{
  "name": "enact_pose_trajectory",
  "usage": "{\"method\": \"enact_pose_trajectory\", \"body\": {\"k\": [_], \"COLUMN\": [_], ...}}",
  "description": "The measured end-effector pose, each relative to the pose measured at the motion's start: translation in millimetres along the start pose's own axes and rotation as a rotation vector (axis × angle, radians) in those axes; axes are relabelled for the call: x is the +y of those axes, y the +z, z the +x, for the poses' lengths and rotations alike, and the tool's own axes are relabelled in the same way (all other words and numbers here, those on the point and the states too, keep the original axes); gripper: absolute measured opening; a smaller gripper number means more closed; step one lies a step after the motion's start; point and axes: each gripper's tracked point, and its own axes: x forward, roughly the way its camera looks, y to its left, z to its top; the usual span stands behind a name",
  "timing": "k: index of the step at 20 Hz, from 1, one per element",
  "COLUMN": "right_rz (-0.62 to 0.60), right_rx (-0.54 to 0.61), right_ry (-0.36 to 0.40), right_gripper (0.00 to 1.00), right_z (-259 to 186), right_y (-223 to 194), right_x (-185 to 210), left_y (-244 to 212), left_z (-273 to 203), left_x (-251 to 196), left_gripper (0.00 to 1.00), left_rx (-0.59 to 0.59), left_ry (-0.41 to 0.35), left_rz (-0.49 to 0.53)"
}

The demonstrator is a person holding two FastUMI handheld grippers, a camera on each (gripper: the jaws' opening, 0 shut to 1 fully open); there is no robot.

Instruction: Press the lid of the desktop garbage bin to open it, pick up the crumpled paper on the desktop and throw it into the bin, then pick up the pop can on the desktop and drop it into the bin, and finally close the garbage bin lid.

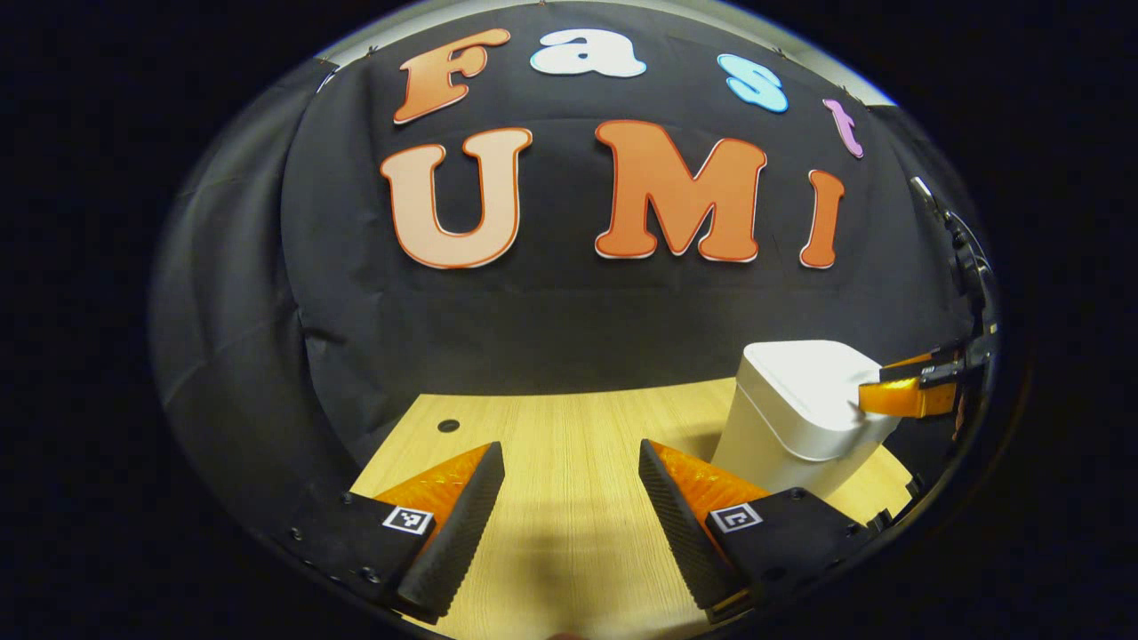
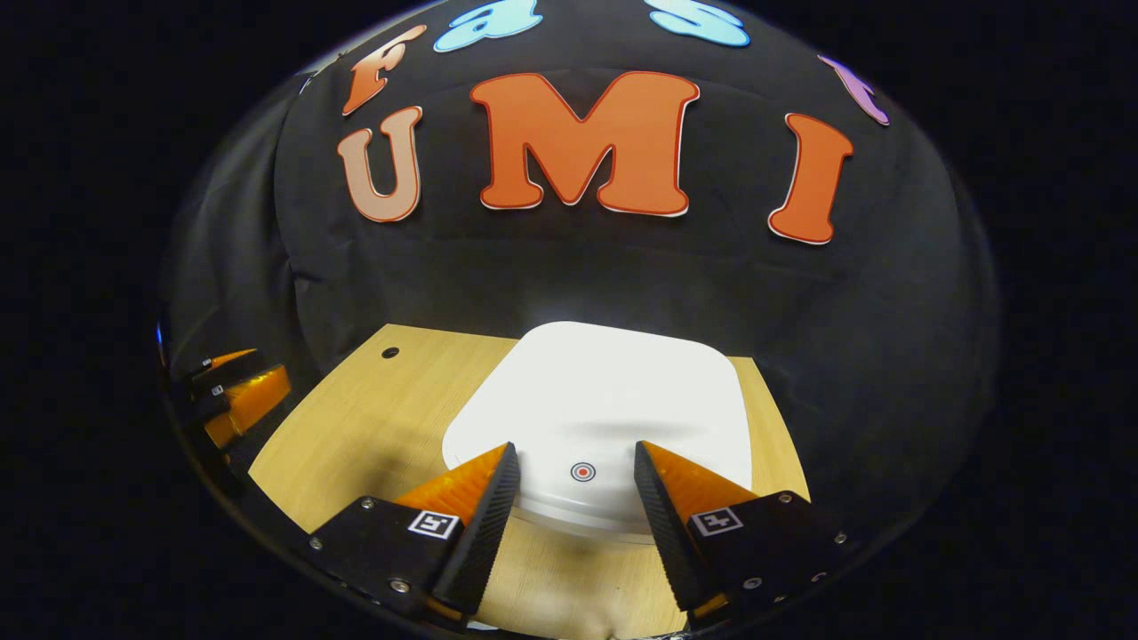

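Observation:
The white desktop bin (image 1: 800,418) stands on the wooden table (image 1: 569,427) at the right of the left gripper view, its lid down. In the right gripper view the flat white lid (image 2: 613,391) lies just below me, with a small red ring mark (image 2: 582,471) near its front edge. My right gripper (image 2: 576,448) is open, low over the lid, one finger on each side of the mark. In the left gripper view that right gripper (image 1: 898,396) reaches in from the right and meets the lid's near edge. My left gripper (image 1: 570,447) is open over bare wood, left of the bin.
A small round hole (image 1: 448,426) is in the table's far left corner, also seen as the hole (image 2: 389,353) in the right gripper view. The black cloth wall rises right behind the table. My left gripper (image 2: 236,396) shows at the far left edge.

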Motion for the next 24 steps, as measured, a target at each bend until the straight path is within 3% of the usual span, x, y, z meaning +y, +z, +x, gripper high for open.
{"method": "enact_pose_trajectory", "body": {"k": [2,3,10,15,20,24], "right_rz": [-0.003,-0.001,-0.06,-0.08,-0.101,-0.124], "right_rx": [-0.043,-0.069,-0.32,-0.415,-0.507,-0.542], "right_ry": [0.003,0.006,-0.023,-0.018,0.038,0.059], "right_gripper": [0.75,0.8,0.87,0.89,0.9,0.92], "right_z": [-1.6,-2.7,-18.2,-26.0,-38.3,-45.1], "right_y": [7.3,13.1,65.6,84.7,105.0,107.7], "right_x": [4.4,8.0,23.7,37.2,66.4,79.4], "left_y": [16.4,25.7,64.9,90.4,114.1,120.5], "left_z": [-2.5,-4.3,-16.2,-27.8,-45.2,-53.9], "left_x": [-0.7,1.8,8.8,10.0,10.0,16.7], "left_gripper": [0.97,0.97,0.95,0.98,0.99,0.96], "left_rx": [-0.035,-0.06,-0.215,-0.324,-0.432,-0.47], "left_ry": [-0.008,0.0,0.048,0.055,0.042,0.073], "left_rz": [-0.017,-0.012,0.041,0.043,0.03,0.035]}}
